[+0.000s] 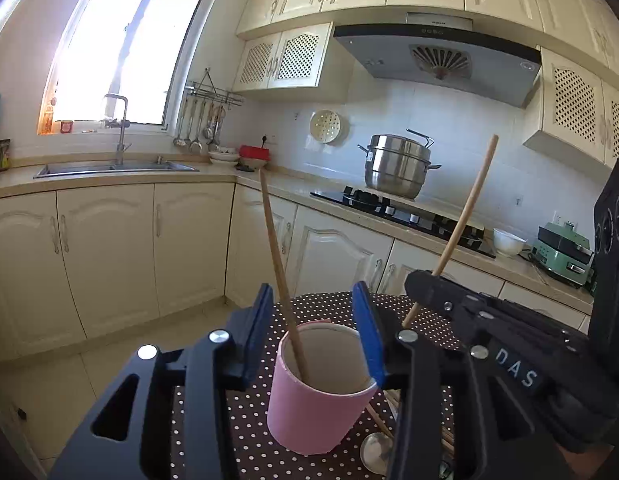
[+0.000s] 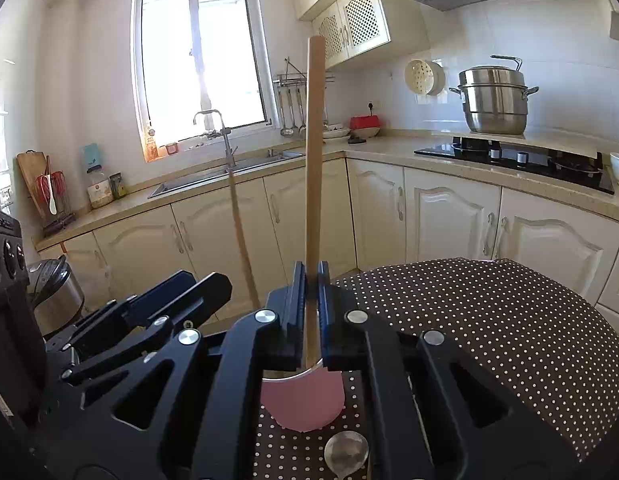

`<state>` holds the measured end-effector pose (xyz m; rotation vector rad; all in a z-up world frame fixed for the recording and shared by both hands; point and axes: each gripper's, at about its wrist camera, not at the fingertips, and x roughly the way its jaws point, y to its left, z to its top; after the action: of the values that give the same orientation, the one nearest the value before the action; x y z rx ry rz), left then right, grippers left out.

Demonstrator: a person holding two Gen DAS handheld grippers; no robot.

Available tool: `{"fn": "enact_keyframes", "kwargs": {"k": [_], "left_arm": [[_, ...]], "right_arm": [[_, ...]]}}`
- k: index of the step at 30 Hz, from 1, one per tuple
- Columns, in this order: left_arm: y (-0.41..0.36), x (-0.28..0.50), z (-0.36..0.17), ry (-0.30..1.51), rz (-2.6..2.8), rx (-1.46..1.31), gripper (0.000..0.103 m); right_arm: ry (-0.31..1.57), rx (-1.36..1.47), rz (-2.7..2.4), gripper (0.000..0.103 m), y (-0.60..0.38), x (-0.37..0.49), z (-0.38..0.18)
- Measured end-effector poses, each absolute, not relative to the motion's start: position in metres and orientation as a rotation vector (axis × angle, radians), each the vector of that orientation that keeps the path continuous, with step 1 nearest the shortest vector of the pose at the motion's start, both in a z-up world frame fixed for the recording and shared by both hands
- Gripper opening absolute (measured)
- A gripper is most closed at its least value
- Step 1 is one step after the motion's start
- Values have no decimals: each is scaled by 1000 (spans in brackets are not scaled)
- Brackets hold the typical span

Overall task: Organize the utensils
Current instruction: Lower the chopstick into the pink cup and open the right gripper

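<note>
A pink cup (image 1: 317,412) stands on the polka-dot table (image 1: 237,432). One wooden chopstick (image 1: 281,264) leans inside it, rising between the blue pads of my left gripper (image 1: 315,320), which stand open and apart from it. My right gripper (image 1: 421,280) comes in from the right, shut on a second chopstick (image 1: 465,216). In the right wrist view my right gripper (image 2: 311,280) pinches that chopstick (image 2: 313,160) almost upright above the cup's rim (image 2: 305,404). My left gripper (image 2: 197,286) is to the left by the leaning chopstick (image 2: 241,236). A metal spoon (image 2: 345,452) lies in front of the cup.
Loose chopsticks (image 1: 393,400) and the spoon (image 1: 375,452) lie on the cloth right of the cup. Beyond the table run cream cabinets, a sink (image 2: 229,172), and a hob with a steel pot (image 2: 493,100). A steel-lidded container (image 2: 57,296) stands on the floor at left.
</note>
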<state>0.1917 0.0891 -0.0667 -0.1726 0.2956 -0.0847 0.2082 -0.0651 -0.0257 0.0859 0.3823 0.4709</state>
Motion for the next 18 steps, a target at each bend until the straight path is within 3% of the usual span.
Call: {"fn": "enact_keyframes", "kwargs": {"k": [9, 15, 18], "left_arm": [[91, 171, -57, 293, -18, -116, 59], [91, 161, -52, 300, 14, -89, 60], [91, 154, -49, 297, 26, -79, 64]], "right_arm": [[398, 88, 463, 7, -62, 200, -28], [406, 94, 460, 8, -62, 194, -26], [398, 101, 460, 21, -65, 188, -23]]}}
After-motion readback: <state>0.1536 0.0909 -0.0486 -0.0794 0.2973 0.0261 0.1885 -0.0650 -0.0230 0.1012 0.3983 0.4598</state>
